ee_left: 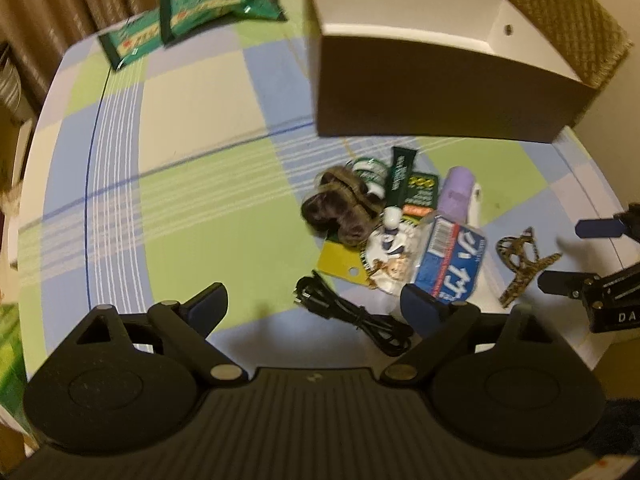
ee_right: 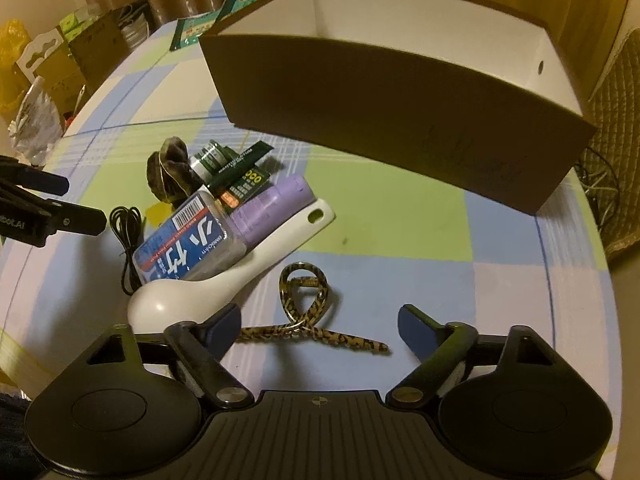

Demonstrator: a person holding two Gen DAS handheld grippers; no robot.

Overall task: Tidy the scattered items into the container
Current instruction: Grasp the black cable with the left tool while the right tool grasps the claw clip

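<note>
Pickup approach — both grippers' fingers apart, nothing held: right gripper (ee_right: 316, 326) over hair clip (ee_right: 304, 312), left gripper (ee_left: 314, 306) nr black cable (ee_left: 352, 314). Next — close, carry to box (ee_right: 400, 120).

tools (ee_left: 314, 306): black ribbed housings | blue pads | silver pivot screws

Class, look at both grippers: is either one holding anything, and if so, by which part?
Nothing is held. The left gripper and right gripper both stand open above the table.
</note>
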